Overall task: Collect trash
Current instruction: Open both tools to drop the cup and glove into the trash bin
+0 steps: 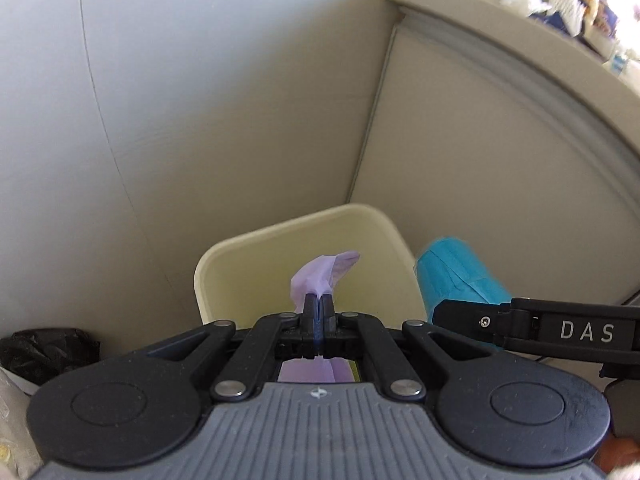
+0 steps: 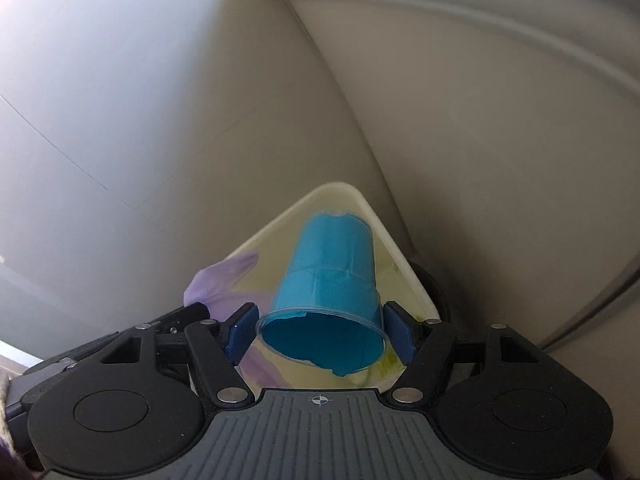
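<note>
left hand-held gripper (image 1: 319,305) pinching glove (image 1: 320,272) (above bin (image 1: 224,264))

L claw (image 1: 319,312) pinched tight; R claw (image 2: 322,330) spread wide, gripping.

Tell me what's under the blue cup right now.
The cream bin lies open below the blue cup. A purple glove hangs beside it. The bin's bottom is mostly hidden.

It looked like a lab or office corner. A cream waste bin (image 1: 224,276) stood against plain grey partition panels (image 1: 200,120). Above the bin, a ledge (image 1: 520,44) held cluttered bottles and boxes (image 1: 572,8).
</note>
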A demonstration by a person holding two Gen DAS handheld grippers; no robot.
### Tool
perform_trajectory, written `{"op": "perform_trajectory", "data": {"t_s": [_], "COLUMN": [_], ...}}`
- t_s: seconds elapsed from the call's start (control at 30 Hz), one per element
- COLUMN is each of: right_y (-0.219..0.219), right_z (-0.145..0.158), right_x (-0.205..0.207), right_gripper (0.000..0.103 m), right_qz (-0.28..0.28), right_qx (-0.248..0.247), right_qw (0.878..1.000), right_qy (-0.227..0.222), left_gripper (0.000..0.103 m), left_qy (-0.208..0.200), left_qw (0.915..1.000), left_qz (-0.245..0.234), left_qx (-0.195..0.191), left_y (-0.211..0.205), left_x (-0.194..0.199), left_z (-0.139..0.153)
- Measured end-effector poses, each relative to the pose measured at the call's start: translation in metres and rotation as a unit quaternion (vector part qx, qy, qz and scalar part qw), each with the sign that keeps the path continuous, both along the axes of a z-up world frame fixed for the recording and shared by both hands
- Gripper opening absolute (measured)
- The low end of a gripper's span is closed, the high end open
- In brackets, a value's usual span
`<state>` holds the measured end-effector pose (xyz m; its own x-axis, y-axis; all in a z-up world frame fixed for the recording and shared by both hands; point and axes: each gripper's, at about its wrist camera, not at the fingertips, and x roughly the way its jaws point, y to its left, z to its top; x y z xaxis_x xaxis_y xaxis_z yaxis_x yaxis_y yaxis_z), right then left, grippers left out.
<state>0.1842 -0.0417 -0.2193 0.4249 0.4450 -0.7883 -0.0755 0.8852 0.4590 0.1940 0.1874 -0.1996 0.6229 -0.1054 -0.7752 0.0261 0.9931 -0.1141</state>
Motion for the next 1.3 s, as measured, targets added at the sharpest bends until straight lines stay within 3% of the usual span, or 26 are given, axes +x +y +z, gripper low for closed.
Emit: {"op": "perform_trajectory", "data": {"t_s": [0.5,0.83,0.93,1.0,1.1,1.3], "right_y": [0.021,0.037,0.039,0.035,0.032,0.031], "right_z": [-0.062,-0.07,-0.059,-0.05,-0.049,-0.042], "right_x": [0.031,0.025,0.028,0.027,0.027,0.025], "right_gripper": [0.07,0.071,0.072,0.082,0.084,0.085], "right_qz": [0.036,0.047,0.049,0.045,0.037,0.03], "right_qx": [-0.036,-0.053,-0.044,-0.034,-0.029,-0.027], "right_qw": [0.998,0.997,0.997,0.998,0.998,0.998], "right_qy": [0.031,0.036,0.035,0.038,0.038,0.038], "left_gripper": [0.0,0.0,0.001,0.013,0.038,0.054], "left_qy": [0.031,0.049,0.055,0.052,0.041,0.035], "left_qw": [0.9991,0.9977,0.9974,0.9975,0.9979,0.9979], "left_qz": [0.013,0.014,0.011,0.013,0.02,0.019], "left_qx": [0.026,0.045,0.046,0.047,0.047,0.051], "left_y": [0.015,0.007,0.003,0.003,0.002,0.004], "left_x": [0.024,0.029,0.03,0.039,0.037,0.032], "left_z": [-0.045,-0.058,-0.057,-0.056,-0.053,-0.047]}}
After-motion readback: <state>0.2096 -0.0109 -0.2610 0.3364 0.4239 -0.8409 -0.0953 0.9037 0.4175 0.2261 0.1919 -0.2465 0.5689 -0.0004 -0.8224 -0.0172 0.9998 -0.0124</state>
